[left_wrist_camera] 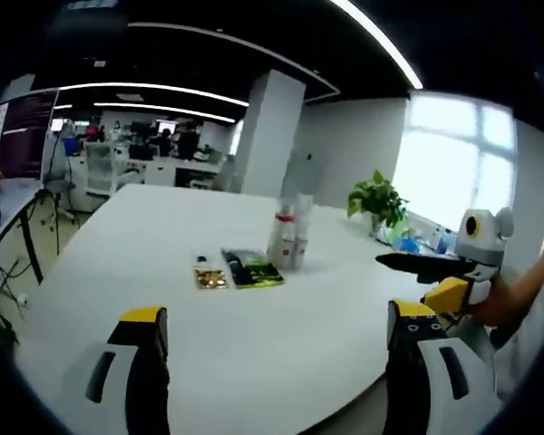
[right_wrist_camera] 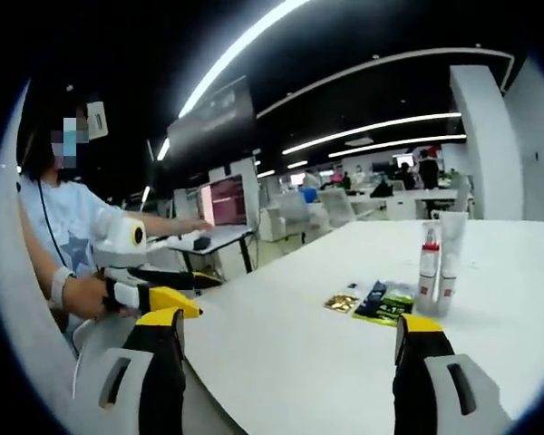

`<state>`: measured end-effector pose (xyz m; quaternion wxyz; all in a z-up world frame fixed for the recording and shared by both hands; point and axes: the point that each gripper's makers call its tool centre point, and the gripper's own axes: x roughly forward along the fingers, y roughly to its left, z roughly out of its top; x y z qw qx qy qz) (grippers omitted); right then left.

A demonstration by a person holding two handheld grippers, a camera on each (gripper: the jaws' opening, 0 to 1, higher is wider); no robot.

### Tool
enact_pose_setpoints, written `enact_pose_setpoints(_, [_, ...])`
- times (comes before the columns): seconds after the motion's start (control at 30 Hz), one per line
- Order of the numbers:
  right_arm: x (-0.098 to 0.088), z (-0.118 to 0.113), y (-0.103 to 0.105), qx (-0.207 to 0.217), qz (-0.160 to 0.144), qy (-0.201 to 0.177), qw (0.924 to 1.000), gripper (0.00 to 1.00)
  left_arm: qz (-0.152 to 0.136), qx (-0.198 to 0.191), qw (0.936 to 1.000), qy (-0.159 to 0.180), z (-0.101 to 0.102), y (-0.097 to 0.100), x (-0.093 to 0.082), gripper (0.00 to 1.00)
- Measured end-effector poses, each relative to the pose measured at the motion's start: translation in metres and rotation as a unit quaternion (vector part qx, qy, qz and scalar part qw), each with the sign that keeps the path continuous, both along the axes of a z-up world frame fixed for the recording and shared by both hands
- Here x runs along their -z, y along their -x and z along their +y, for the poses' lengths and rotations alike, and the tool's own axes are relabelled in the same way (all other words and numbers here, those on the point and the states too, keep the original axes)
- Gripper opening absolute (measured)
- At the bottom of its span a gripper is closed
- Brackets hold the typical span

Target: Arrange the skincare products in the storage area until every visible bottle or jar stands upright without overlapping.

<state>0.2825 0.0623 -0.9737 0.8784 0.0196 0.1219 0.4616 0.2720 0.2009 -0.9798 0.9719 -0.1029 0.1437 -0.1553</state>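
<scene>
One white table (left_wrist_camera: 163, 263) carries a small cluster of skincare items. Two white bottles (right_wrist_camera: 428, 265) with red markings stand upright, touching each other. Two flat sachets lie beside them: one gold sachet (left_wrist_camera: 209, 276) and one dark green sachet (left_wrist_camera: 252, 268). One potted plant (left_wrist_camera: 377, 201) stands further back.

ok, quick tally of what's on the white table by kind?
Upright bottles or tubes: 2, a bottle with a red band and a taller tube, close together.
Flat packets: 2, a gold packet and a dark green packet, lying side by side.
Total: 4.
</scene>
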Motion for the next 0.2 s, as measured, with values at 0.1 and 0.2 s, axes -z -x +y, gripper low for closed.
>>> enact_pose_setpoints(0.1, [0.005,-0.002,0.0,-0.003,-0.015,0.02,0.9997,0.95,0.004,0.005,0.9994,-0.035,0.014,0.001,0.006,0.95])
enact_pose_setpoints(0.2, [0.007,-0.003,0.001,-0.004,-0.021,0.025,0.9995,0.92,0.025,0.006,0.9982,-0.055,0.023,0.0,0.022,0.96])
